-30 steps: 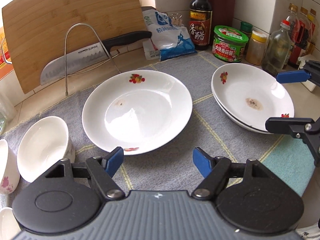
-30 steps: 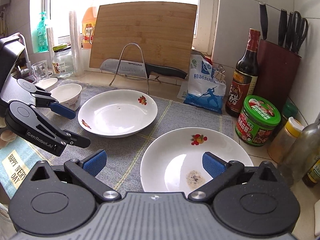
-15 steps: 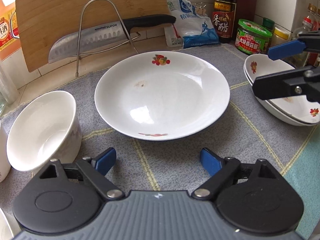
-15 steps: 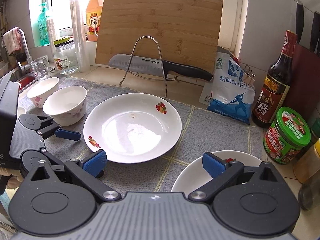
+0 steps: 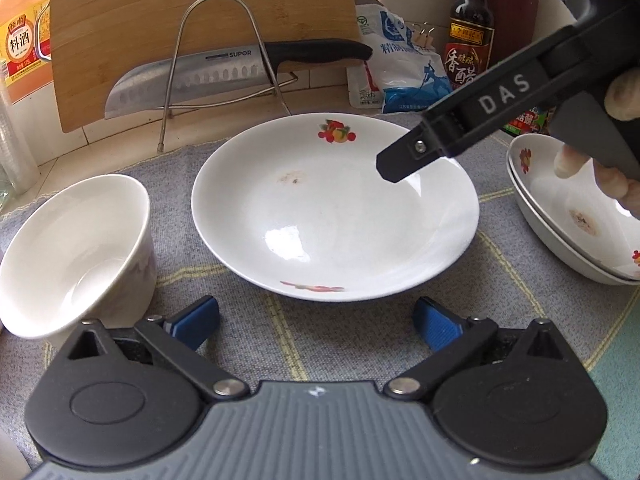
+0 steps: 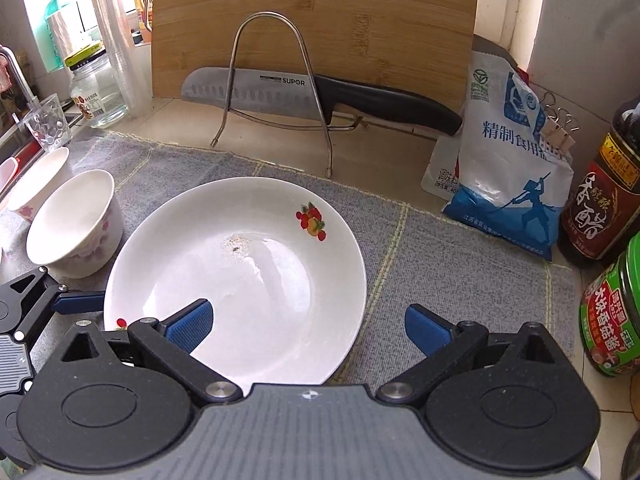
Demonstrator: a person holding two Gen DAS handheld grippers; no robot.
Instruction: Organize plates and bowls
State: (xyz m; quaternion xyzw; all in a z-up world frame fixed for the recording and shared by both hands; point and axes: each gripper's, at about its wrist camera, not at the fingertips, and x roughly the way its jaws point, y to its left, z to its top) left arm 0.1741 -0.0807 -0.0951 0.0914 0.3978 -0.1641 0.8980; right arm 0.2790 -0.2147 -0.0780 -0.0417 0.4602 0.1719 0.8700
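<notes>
Both tongs stand apart and empty, left tongs (image 5: 316, 320) just before the lone plate (image 5: 335, 208), right tongs (image 6: 308, 326) over its near-right rim; a shallow rim bite risks slipping the glazed plate against the bowl (image 5: 74, 256) beside its left.

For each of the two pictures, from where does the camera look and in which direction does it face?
Left wrist: sits on the left gripper, jaws open, low at the near rim of the single plate, facing the cutting board; the right gripper's finger and the person's fingers show at right.
Right wrist: sits on the right gripper, jaws open, above the plate's right part, facing the same board; the left gripper shows at lower left.
Shared: plate, knife, white bowl, grey mat.
</notes>
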